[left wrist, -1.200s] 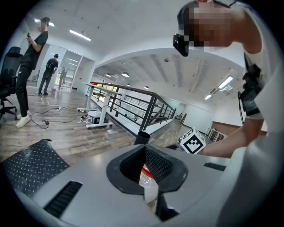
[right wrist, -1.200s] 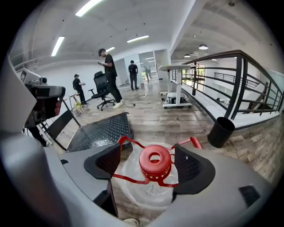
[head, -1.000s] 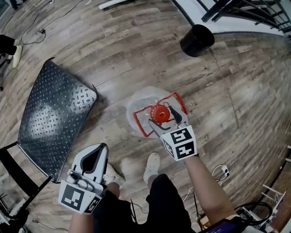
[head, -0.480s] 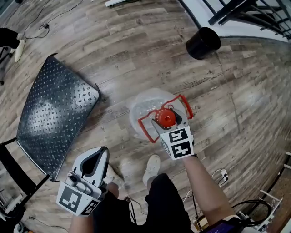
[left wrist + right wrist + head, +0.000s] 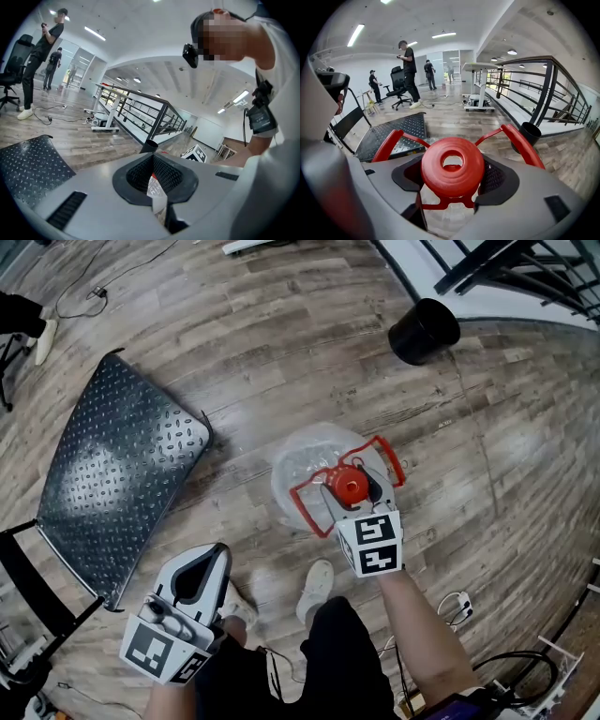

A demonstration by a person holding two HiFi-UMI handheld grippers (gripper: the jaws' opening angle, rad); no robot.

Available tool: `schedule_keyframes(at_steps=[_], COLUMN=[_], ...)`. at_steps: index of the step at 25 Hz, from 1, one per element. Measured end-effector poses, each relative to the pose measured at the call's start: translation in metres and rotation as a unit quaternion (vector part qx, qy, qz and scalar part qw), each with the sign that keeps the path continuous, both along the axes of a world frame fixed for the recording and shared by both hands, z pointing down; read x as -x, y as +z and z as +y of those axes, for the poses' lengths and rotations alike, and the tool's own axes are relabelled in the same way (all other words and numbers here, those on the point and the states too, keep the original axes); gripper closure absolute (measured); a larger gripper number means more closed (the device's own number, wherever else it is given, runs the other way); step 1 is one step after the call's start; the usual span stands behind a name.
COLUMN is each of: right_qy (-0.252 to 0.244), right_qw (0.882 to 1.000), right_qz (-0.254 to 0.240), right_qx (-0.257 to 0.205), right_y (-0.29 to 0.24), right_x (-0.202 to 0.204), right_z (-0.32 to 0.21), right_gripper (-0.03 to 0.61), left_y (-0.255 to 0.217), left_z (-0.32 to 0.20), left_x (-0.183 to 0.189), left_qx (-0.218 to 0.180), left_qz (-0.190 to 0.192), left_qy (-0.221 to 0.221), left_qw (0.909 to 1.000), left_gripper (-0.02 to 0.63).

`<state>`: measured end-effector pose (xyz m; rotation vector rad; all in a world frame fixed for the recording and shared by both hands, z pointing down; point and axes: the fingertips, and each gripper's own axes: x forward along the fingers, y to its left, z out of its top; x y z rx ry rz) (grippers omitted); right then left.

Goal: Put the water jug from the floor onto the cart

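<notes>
The clear water jug [image 5: 305, 460] stands upright on the wood floor, with a red cap [image 5: 352, 486] and a red carry handle [image 5: 389, 460]. My right gripper [image 5: 352, 491] reaches down over its top. Its jaws flank the cap [image 5: 452, 166] and have just been closing. The cap sits between them, and a dark sliver still shows beside the left pad [image 5: 410, 176]. My left gripper [image 5: 202, 563] hangs at the lower left, well away from the jug, shut on nothing [image 5: 152, 176]. The cart [image 5: 112, 465], a diamond-plate platform, lies to the jug's left.
A black bin [image 5: 424, 331] stands at the back right by a dark stair railing [image 5: 506, 259]. Cables [image 5: 84, 296] trail across the far floor, and more lie at the lower right [image 5: 455, 601]. My shoe [image 5: 317, 582] is just behind the jug. People [image 5: 408, 70] stand far off.
The right gripper has slid a little forward, so its jaws now sit either side of the red cap, and they look narrower. The left gripper has barely shifted.
</notes>
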<state>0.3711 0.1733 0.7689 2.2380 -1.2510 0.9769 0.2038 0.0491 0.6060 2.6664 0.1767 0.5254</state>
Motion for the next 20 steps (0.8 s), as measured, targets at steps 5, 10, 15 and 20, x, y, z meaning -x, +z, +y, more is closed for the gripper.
schedule_keyframes(at_steps=[5, 10, 15, 20], right_qy=[-0.005, -0.017, -0.015, -0.022], right_qw=[1.0, 0.999, 0.999, 0.999], right_qz=[0.006, 0.018, 0.022, 0.025], right_qx=[-0.013, -0.023, -0.029, -0.033], right_y=[-0.036, -0.091, -0.156, -0.227], right_x=[0.005, 0.014, 0.022, 0.037], right_z=[-0.006, -0.012, -0.013, -0.013], right_gripper=[0.264, 0.264, 0.264, 0.264], left_y=[-0.012, -0.045, -0.096, -0.144], left_z=[-0.002, -0.012, -0.024, -0.031], left_x=[0.002, 0.004, 0.018, 0.037], left_qx=[-0.003, -0.009, -0.021, -0.038], left_qz=[0.007, 0.015, 0.021, 0.027], left_qy=[-0.011, -0.018, -0.033, -0.038], left_qw=[0.9999, 0.9997, 0.999, 0.9982], left_gripper=[0.615, 0.615, 0.615, 0.615])
